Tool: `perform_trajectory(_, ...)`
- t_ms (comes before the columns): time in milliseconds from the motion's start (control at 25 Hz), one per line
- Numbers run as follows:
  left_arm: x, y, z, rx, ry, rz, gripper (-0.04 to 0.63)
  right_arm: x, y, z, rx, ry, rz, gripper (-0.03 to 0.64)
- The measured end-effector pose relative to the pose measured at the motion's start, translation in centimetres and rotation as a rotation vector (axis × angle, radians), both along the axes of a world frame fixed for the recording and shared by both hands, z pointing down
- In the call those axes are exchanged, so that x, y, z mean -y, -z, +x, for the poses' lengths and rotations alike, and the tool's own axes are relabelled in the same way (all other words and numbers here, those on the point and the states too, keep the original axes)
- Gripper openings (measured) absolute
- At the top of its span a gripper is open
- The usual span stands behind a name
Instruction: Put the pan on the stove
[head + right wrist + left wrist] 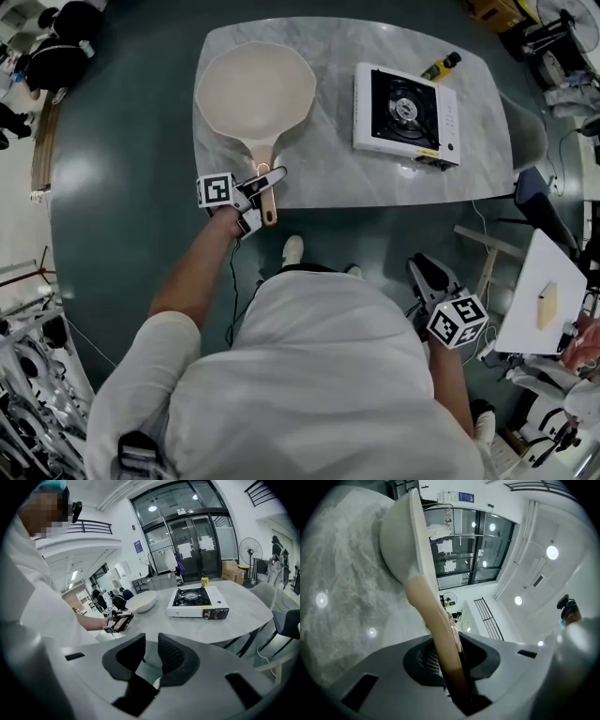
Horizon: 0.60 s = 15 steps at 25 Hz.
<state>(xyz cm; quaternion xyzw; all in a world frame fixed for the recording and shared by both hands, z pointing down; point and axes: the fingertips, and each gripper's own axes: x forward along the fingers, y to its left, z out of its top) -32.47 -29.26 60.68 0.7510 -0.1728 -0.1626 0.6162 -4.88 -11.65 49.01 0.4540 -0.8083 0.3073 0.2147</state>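
A cream pan [255, 89] lies on the left part of the grey marble table [328, 169], its tan handle [267, 183] pointing at the near edge. My left gripper [258, 192] is shut on that handle; in the left gripper view the handle [438, 630] runs between the jaws up to the bowl [401, 541]. The white portable stove [406, 114], with a black burner, stands on the table's right side with nothing on it. My right gripper [427, 277] hangs low at my right side, off the table, open and holding nothing [149, 656]. From there the stove [197, 603] and pan [140, 601] show.
A yellow bottle [441, 66] stands behind the stove. A chair [530, 192] sits at the table's right end, and a white board [544, 295] with a small block lies farther right. A standing fan [251, 548] and other people are in the background.
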Motion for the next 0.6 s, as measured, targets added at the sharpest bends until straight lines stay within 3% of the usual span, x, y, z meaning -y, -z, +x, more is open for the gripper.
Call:
perform_trajectory(120, -0.2, -0.1, -0.2, 0.019, 0.017, -0.015, 0.087, -0.4, -0.1, 0.0, -0.002, -0.020, -0.006, 0.091)
perform_trajectory(600, -0.4, 2.7, 0.5, 0.057, -0.033, 0.054, 0.101, -1.1, -0.9, 0.1, 0.017, -0.066, -0.024, 0.091)
